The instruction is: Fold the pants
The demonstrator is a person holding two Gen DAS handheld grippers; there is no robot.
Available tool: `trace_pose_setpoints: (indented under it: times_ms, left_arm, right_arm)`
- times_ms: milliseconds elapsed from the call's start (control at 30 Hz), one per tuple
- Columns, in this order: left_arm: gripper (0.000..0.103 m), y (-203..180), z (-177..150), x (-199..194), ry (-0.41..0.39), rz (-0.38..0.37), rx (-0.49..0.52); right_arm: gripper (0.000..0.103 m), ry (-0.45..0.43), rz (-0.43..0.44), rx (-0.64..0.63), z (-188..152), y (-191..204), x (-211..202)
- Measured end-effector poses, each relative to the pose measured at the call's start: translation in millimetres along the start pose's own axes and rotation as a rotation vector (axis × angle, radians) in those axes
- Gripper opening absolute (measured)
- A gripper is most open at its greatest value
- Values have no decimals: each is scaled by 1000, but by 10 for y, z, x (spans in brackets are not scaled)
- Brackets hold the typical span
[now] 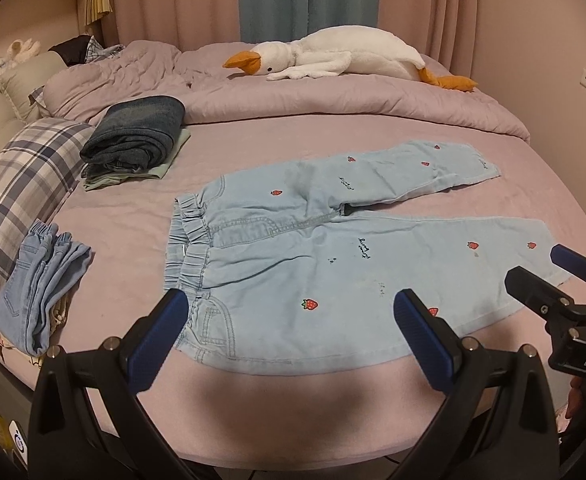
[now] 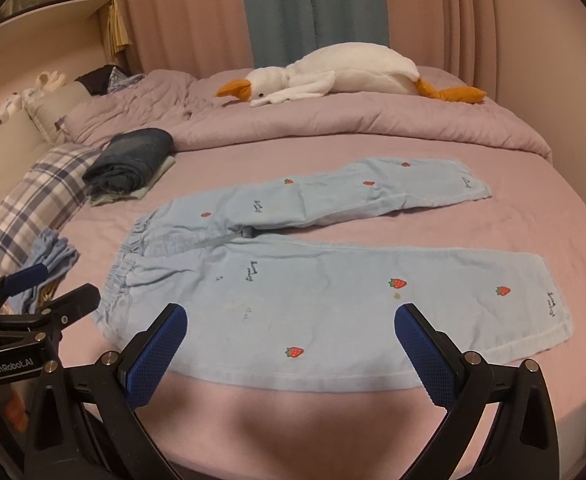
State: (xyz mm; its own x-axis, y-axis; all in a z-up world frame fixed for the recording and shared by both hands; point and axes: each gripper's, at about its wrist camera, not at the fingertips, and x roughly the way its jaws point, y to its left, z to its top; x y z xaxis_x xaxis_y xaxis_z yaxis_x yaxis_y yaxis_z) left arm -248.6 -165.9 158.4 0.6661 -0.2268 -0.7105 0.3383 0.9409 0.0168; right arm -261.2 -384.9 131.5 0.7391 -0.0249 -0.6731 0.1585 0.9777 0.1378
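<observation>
Light-blue pants (image 2: 293, 304) with strawberry prints lie flat on the pink bed (image 2: 533, 208), waistband left, legs running right and splayed apart. The right gripper (image 2: 291, 344) hangs over the pants' near edge, jaws wide apart, holding nothing. The left gripper (image 2: 59, 284) shows left of the waistband, also spread. Behind the pants: folded jeans (image 2: 133, 156), a plush goose (image 2: 345, 72).

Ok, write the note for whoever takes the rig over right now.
Left tongs: open, empty, above the near edge of the pants by the waistband.
Right tongs: open, empty, above the near leg.
Pants: flat on the bed, legs spread apart, waistband to the left, cuffs to the right. Unfolded.
Done: pants laid out. Folded clothes lie by the plaid pillow.
Left: bring one leg onto the other, then fold along the length.
</observation>
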Motion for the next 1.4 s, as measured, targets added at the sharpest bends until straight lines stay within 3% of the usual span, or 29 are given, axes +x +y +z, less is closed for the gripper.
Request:
trace_pose_setpoints:
  times_ms: [1400]
  left_arm:
    - [103,27,-12,-23,12,-9,5]
  right_arm:
    - [103,17,2,7,-15,30,16]
